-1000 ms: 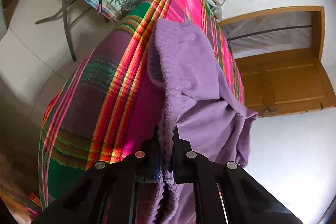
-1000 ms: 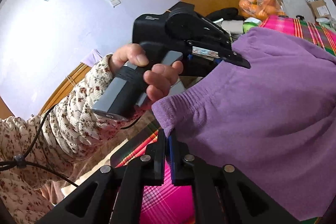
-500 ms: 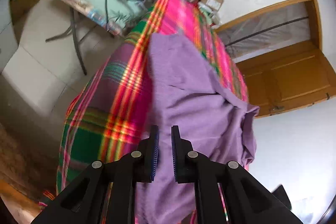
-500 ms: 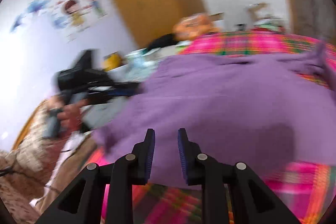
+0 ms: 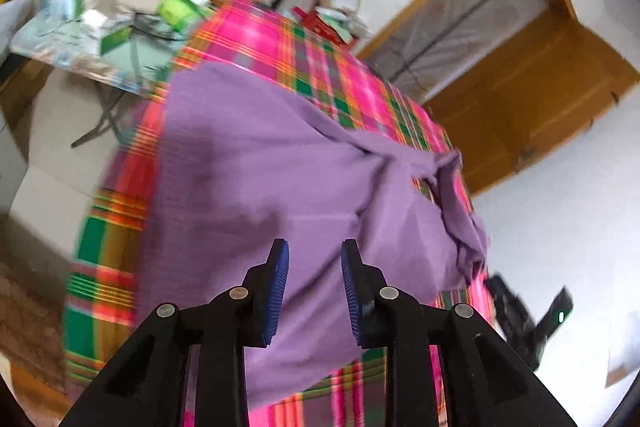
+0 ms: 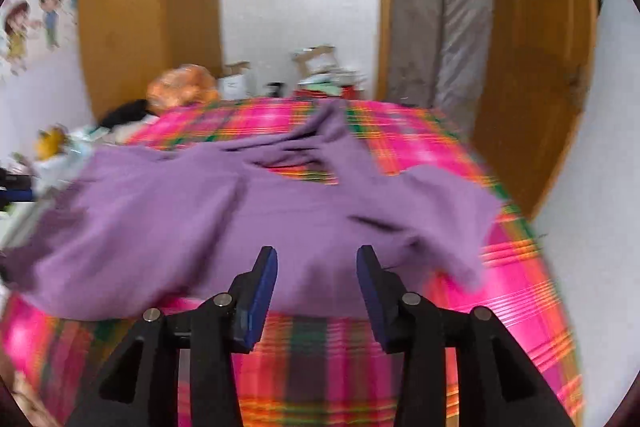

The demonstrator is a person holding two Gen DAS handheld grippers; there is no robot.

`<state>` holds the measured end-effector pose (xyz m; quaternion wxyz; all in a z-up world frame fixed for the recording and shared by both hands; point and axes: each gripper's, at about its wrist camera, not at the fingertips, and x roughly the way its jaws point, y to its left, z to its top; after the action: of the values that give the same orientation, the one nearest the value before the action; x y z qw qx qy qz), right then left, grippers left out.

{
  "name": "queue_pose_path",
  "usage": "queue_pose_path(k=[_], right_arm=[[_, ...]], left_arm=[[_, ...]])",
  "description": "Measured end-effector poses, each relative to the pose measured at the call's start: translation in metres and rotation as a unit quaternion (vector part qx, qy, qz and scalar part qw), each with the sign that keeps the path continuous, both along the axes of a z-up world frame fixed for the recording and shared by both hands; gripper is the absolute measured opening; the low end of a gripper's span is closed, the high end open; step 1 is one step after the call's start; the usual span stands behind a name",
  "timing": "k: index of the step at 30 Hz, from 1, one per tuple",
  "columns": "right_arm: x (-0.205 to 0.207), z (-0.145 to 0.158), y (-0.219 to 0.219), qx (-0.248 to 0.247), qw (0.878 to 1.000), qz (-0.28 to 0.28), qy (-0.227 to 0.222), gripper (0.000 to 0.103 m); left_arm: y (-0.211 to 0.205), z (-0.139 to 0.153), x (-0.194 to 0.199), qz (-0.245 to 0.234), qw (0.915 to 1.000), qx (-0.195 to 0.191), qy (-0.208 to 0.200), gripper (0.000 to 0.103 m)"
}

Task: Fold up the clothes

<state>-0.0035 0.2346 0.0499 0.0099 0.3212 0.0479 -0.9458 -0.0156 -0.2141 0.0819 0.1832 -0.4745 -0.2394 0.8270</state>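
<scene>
the purple garment [image 5: 256, 183] lies spread but rumpled on the plaid-covered worktop [image 5: 320, 67], its far end bunched into a twisted heap. to fold it well, i'd say that bunched end wants flattening first, then a pick-up at two matching corners so the edges meet squarely. the left gripper [image 5: 314, 285] hangs above the near cloth, fingers parting with nothing between them. the right gripper [image 6: 316, 287] likewise hovers over the near hem, fingers widening, empty.
</scene>
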Motion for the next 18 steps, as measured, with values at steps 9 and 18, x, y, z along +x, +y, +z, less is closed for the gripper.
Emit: queue_pose_path(k=[9,18], right_arm=[[-0.055,-0.027,0.025,0.072,0.996,0.005,-0.044,0.044],[-0.098,-0.032,0.06,0.064,0.996,-0.011,-0.063,0.015]], left_arm=[[0.098,-0.031,-0.021,-0.094,0.9946,0.015,-0.04,0.035],[0.137,-0.059,-0.04,-0.122,0.9903,0.016,-0.064,0.035]])
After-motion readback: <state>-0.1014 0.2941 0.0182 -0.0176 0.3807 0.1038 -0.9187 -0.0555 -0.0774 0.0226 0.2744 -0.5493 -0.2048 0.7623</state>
